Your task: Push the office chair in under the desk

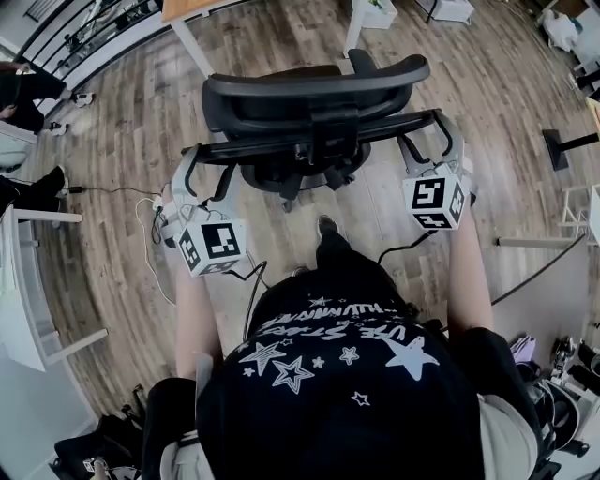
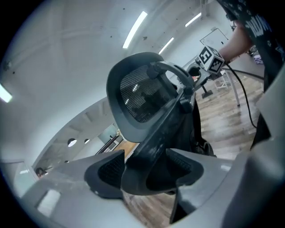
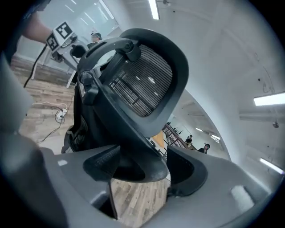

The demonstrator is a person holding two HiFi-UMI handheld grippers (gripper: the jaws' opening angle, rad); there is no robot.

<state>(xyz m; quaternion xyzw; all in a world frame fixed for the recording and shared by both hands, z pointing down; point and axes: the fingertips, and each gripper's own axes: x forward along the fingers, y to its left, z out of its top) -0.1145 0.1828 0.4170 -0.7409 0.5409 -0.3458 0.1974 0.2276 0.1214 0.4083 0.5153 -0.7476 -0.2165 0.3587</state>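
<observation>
1. While one office chair [image 1: 314, 94] stands on the wood floor [image 1: 112, 234], it sits near the corner of the one table [image 1: 183, 9], not under it.
2. Two tools flank the chair's backrest: the left tool [image 1: 211, 164] at its left end, the right tool [image 1: 429, 141] at its right end.
3. Each tool's two jaws stand wide apart, straddling the backrest's edge without clamping it.

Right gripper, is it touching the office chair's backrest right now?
Cannot tell. In the right gripper view the right gripper has open jaws straddling the office chair's backrest frame; the frame overlaps one pad, but no contact or gap shows plainly.
</observation>
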